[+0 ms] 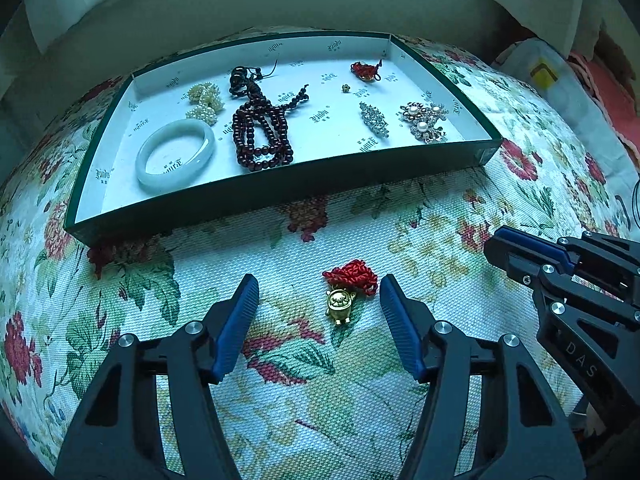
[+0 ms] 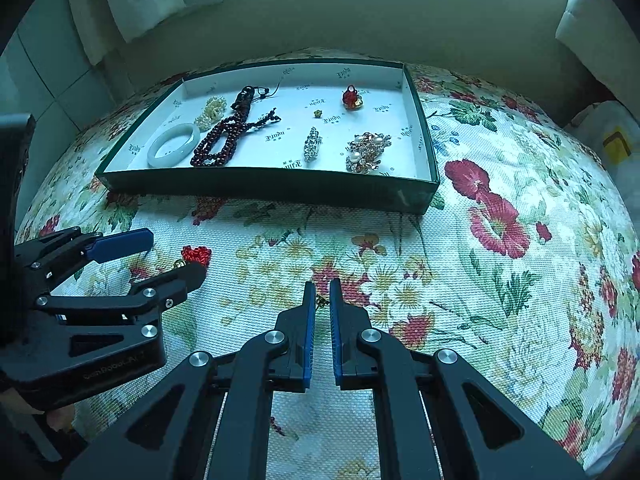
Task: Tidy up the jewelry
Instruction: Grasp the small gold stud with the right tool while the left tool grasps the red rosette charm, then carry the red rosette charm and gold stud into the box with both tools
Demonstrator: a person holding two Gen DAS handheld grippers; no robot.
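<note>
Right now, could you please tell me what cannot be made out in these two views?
- Right wrist view: tiny gold piece between the right tongs, too small to identify; grip unclear.
- Right wrist view: gold charm on red cord, partly hidden behind the left tongs.
- Both views: lettering inside the box, too small and warped.

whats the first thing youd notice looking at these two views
The green box at the far side of the flowered cloth, its white floor dotted with jewelry: a pale bangle at its left and dark red beads beside it. Nearer, a gold charm on red cord lies on the cloth between the open fingers of the left hand-held gripper.
</note>
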